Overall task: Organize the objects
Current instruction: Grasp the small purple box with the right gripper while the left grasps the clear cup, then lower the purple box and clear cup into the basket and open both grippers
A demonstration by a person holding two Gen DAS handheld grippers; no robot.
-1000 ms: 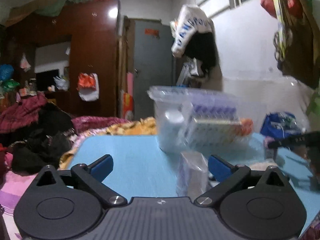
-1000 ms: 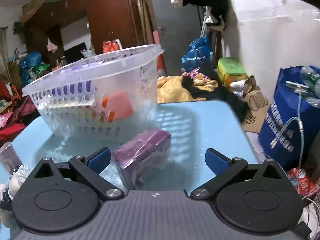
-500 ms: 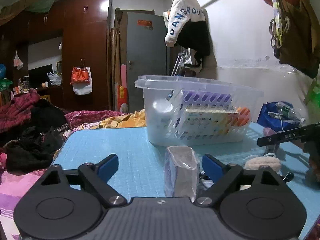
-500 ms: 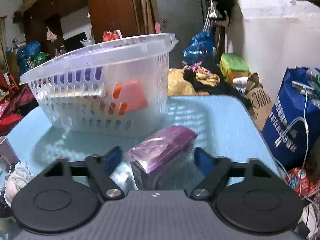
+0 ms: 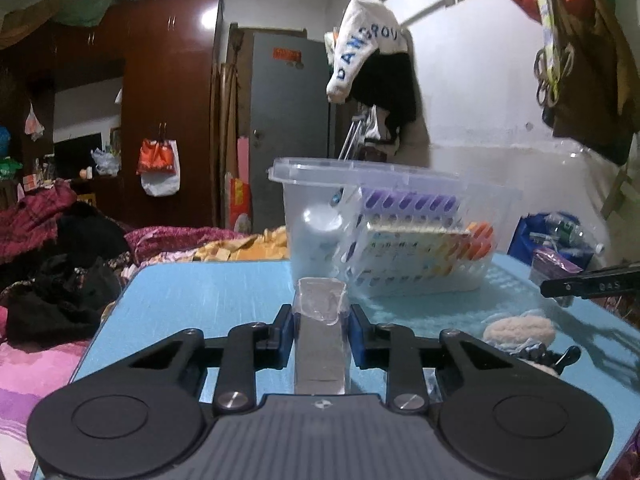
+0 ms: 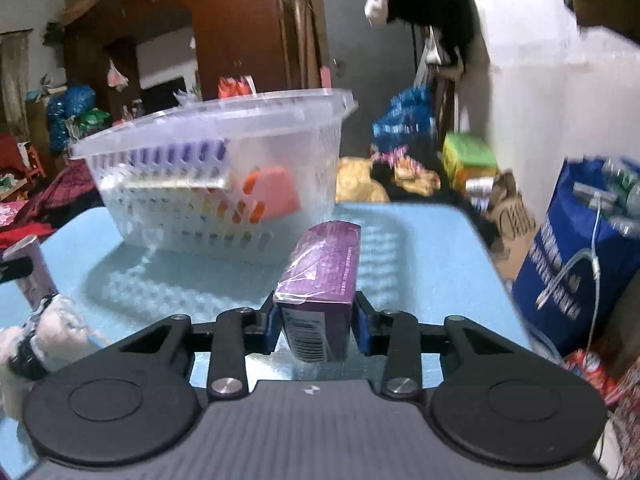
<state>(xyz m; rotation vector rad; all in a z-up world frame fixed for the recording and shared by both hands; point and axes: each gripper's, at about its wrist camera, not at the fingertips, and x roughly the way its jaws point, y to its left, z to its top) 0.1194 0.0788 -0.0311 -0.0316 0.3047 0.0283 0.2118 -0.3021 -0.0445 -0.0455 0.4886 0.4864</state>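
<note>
Squeezing a purple box in the right gripper, just in front of the clear basket. Pinching a small wrapped grey box in the left gripper, also in front of the basket. Maybe slipping soon (shiny plastic wrap on both boxes). Maybe bumping the basket's rim while lifting over it.
</note>
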